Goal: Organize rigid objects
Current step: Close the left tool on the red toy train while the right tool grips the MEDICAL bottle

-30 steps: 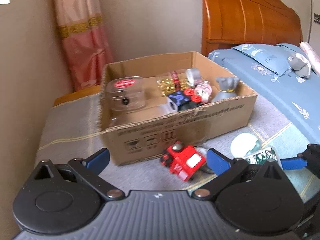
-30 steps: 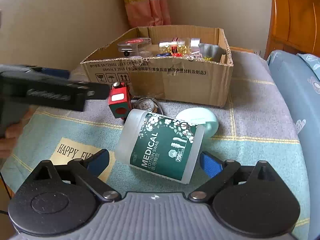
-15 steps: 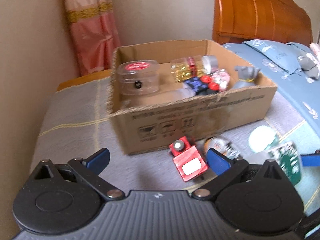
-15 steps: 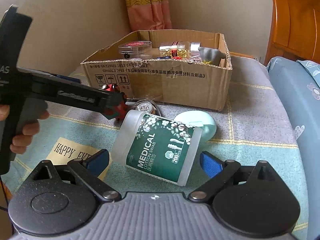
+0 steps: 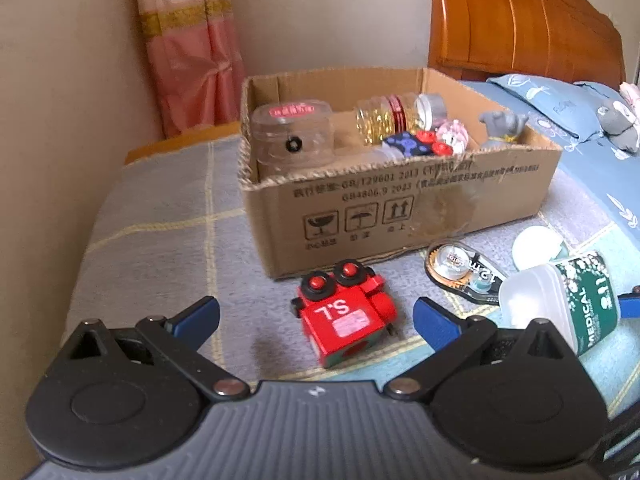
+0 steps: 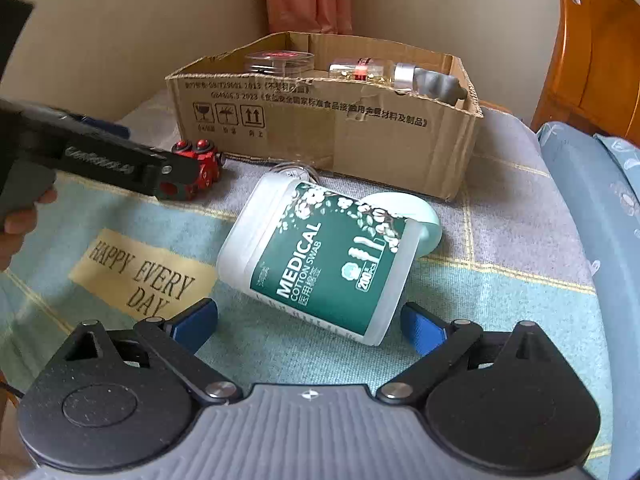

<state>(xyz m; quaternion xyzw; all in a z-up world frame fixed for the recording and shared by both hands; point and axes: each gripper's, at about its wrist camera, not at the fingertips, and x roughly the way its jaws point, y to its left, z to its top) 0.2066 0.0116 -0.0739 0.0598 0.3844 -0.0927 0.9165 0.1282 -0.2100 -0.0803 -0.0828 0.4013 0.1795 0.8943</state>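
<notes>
Two tongs, both spread wide, neither touching anything. Left tongs (image 5: pixel 316 314): red toy block (image 5: pixel 346 316) lies between its tips at lower centre, just before the cardboard box (image 5: pixel 400 204). Right tongs (image 6: pixel 308 318): cotton swab jar (image 6: pixel 324 260) lies on its side mid-frame, on the blanket (image 6: pixel 500 280), against a pale round lid (image 6: pixel 428 224).

soft, even daylight fills both my views, bright enough to read the print on the cardboard box (image 5: pixel 400 200). shadows are faint; a dim one lies under the red toy (image 5: pixel 344 316). the wooden headboard (image 5: pixel 520 28) shows a mild sheen. the fisheye bends straight lines and darkens the corners. the far wall and curtain (image 5: pixel 192 40) look slightly soft, and the swab jar (image 6: pixel 320 256) is sharp.
</notes>
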